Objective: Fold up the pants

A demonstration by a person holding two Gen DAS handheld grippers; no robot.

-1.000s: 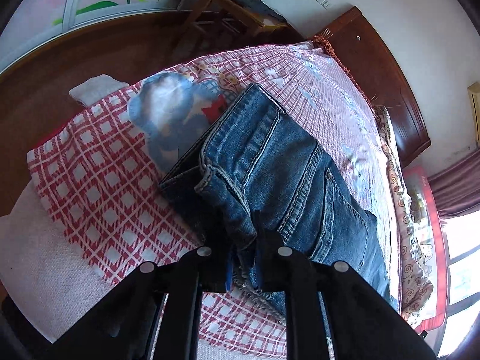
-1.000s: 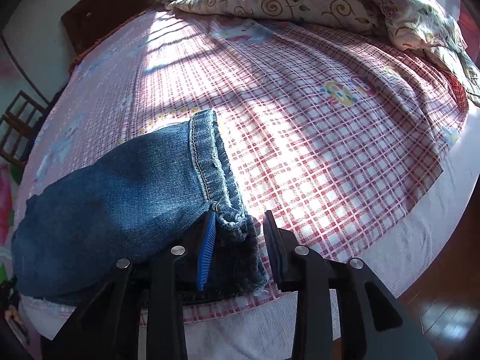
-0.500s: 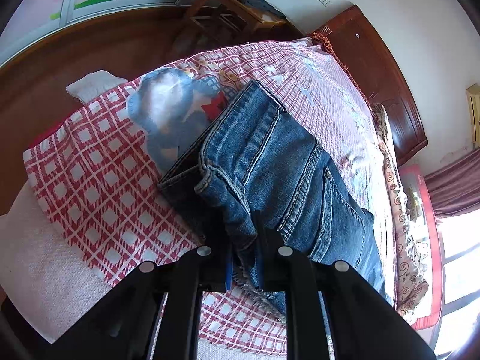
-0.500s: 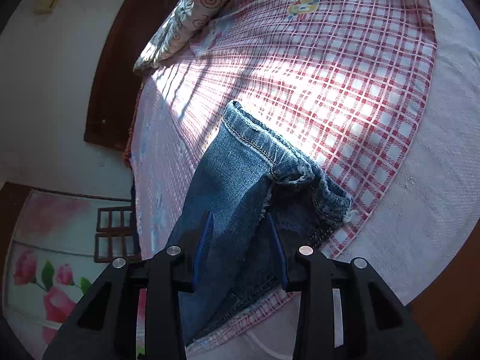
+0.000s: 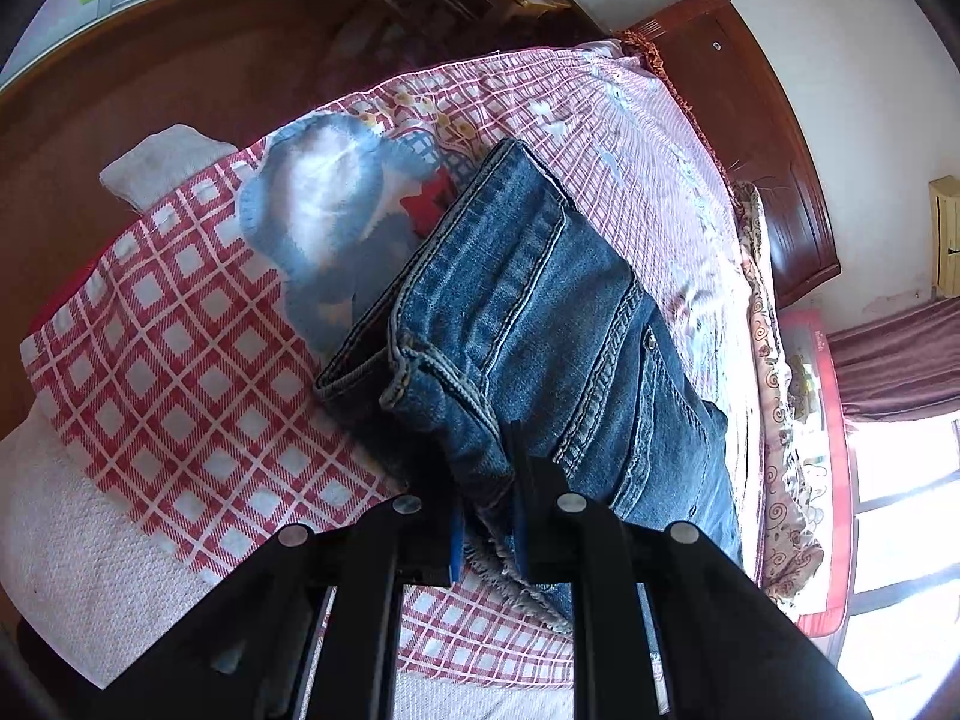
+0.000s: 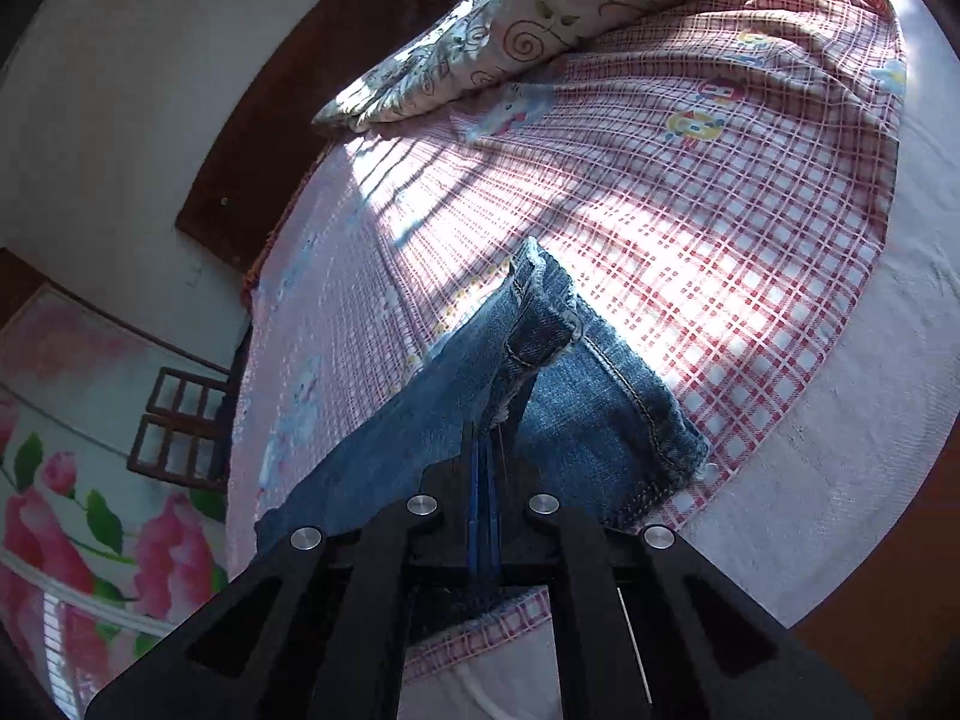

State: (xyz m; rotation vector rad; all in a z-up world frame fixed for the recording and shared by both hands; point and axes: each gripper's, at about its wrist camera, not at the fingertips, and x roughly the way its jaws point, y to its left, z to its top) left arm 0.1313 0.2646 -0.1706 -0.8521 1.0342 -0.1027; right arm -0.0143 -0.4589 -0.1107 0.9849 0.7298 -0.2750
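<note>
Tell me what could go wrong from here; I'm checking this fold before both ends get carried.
1. The right claw pinches only a thin edge of the blue denim jeans near the frayed hem, so it may slip out.
2. The left claw grips bunched waistband layers; a lower layer could drop.
3. The jeans lie near the edge of the red-checked bedsheet and could slide off.

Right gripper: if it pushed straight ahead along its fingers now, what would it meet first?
The right gripper, shut on the blue denim jeans, would first bunch up their frayed cuff, then probably meet the red-checked bedsheet; depth is unclear.
</note>
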